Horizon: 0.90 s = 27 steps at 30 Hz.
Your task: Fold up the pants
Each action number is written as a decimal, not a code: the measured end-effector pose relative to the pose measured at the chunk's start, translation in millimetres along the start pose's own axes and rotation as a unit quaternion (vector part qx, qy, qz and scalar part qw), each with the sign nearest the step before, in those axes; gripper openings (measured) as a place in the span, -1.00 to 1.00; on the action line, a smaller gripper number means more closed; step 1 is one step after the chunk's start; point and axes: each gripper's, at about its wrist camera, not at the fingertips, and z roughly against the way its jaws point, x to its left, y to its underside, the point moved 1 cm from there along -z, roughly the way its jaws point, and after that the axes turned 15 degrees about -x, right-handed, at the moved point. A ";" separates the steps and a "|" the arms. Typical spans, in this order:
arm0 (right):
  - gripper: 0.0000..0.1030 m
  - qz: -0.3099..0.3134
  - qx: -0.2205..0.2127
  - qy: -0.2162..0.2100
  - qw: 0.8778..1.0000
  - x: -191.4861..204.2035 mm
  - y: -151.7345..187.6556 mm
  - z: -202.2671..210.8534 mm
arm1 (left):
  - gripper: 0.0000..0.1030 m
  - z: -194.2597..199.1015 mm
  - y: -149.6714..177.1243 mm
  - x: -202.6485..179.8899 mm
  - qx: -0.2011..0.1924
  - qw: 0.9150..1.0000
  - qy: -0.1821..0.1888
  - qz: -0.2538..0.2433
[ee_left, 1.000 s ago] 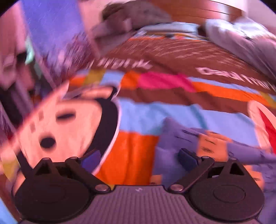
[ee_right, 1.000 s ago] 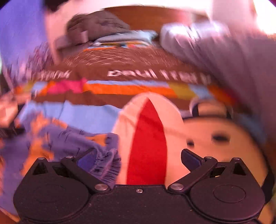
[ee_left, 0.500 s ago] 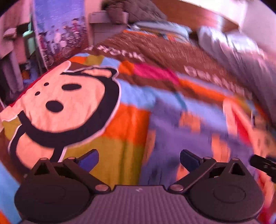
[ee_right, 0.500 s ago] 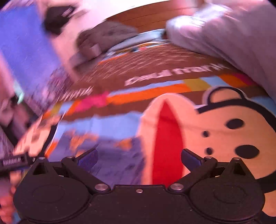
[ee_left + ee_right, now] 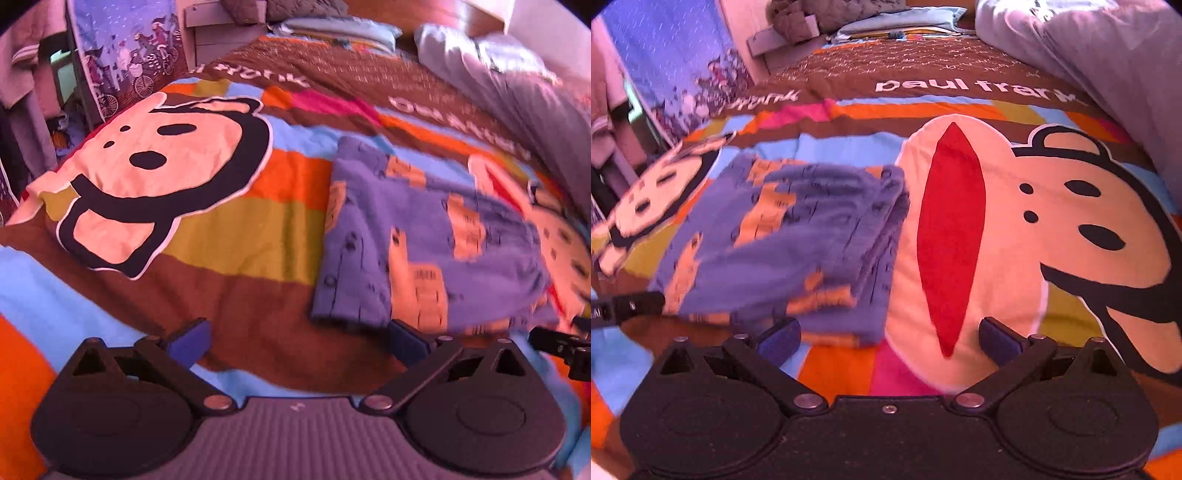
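The pants (image 5: pixel 424 236) are blue-purple with orange building prints and lie folded in a flat stack on the bedspread. In the right wrist view the pants (image 5: pixel 783 240) sit left of centre. My left gripper (image 5: pixel 299 341) is open and empty, just short of the stack's near left corner. My right gripper (image 5: pixel 888 338) is open and empty, near the stack's near right corner. The right gripper's tip (image 5: pixel 561 347) shows at the right edge of the left wrist view. The left gripper's tip (image 5: pixel 624 306) shows at the left edge of the right wrist view.
The bed carries a colourful striped bedspread (image 5: pixel 258 229) with cartoon monkey faces (image 5: pixel 1071 229). A grey duvet (image 5: pixel 1108 62) lies along the right side. A pillow (image 5: pixel 332 29) and headboard are at the far end. A printed hanging cloth (image 5: pixel 125 55) and clothes stand left of the bed.
Both grippers have pulled back and up from the pants, which now lie free as a folded stack. Each view now shows more of the bed.
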 end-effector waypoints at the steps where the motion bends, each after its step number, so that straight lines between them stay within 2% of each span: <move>1: 0.99 0.015 -0.001 0.003 1.000 5.4 3.5 4.7 | 0.99 0.7 1.1 -3.8 0.006 1.000 -0.005 -0.016; 3: 0.99 0.037 -0.004 0.004 0.999 14.0 11.4 14.0 | 0.99 3.4 3.7 -9.3 0.007 0.999 -0.009 -0.036; 6: 0.99 0.053 -0.011 0.006 0.998 19.7 17.6 21.5 | 0.99 5.8 5.9 -10.3 0.003 0.999 -0.005 -0.042; 11: 0.99 0.046 -0.008 0.006 0.999 17.2 18.3 20.4 | 0.99 3.3 7.9 -2.6 0.004 1.000 0.007 -0.024; 18: 0.99 0.037 -0.003 0.006 0.999 15.6 18.0 15.9 | 0.99 3.7 13.4 1.1 -0.017 1.000 0.017 -0.017; 27: 0.99 0.032 -0.009 0.006 0.999 14.7 19.0 17.3 | 0.99 10.0 13.9 16.7 -0.035 0.998 0.052 0.032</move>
